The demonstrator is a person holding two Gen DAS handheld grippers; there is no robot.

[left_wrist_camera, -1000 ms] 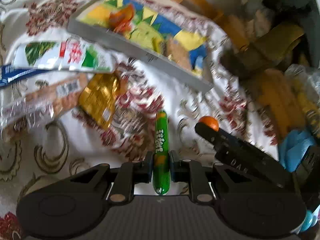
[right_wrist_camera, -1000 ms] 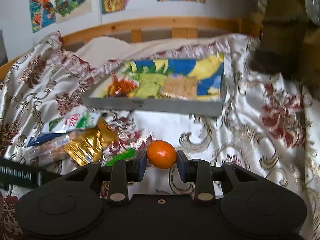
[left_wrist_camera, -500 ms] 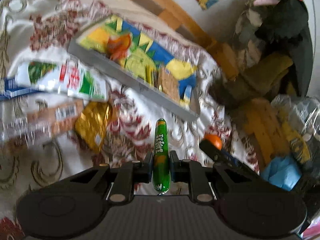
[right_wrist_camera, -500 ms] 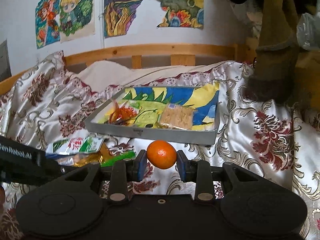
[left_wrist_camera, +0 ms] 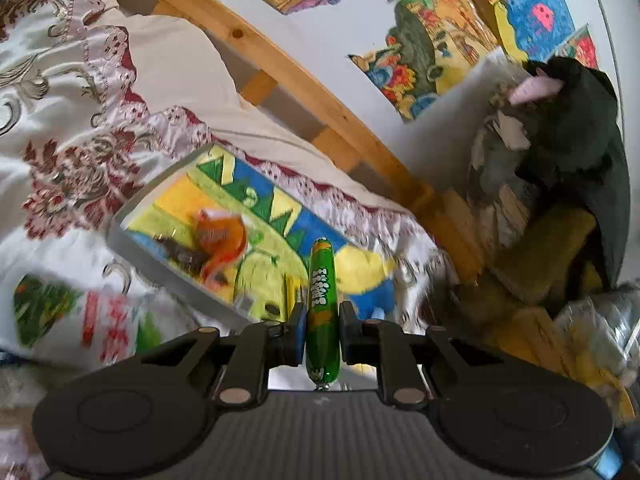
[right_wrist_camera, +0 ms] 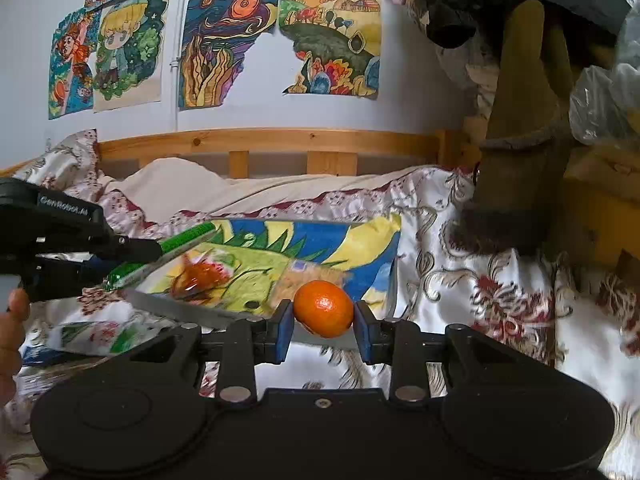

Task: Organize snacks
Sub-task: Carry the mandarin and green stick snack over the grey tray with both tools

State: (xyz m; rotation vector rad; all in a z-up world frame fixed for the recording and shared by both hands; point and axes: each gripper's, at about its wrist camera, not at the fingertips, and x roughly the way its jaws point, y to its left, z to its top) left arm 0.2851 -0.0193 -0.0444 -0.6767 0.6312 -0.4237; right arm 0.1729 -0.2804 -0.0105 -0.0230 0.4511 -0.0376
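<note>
Between left claw (left_wrist_camera: 320,330) pads, green stick (left_wrist_camera: 321,308) (right (right_wrist_camera: 323,328): orange (right_wrist_camera: 323,309)).

**A lived-in bedroom at home**

A bed (right_wrist_camera: 500,292) fills the room, spread with a satin coverlet (left_wrist_camera: 72,128) in cream and dark-red florals and backed by a pine slatted frame (right_wrist_camera: 272,146). Hand-coloured drawings (right_wrist_camera: 236,44) are stuck to the pale wall at twelve o'clock. Plush toys (left_wrist_camera: 568,132) and bundled plastic bags (right_wrist_camera: 608,96) pile up at two o'clock.

Floral-covered bed (right_wrist_camera: 500,280) under shallow tray (right_wrist_camera: 394,280), snack packets (left_wrist_camera: 80,312).
</note>
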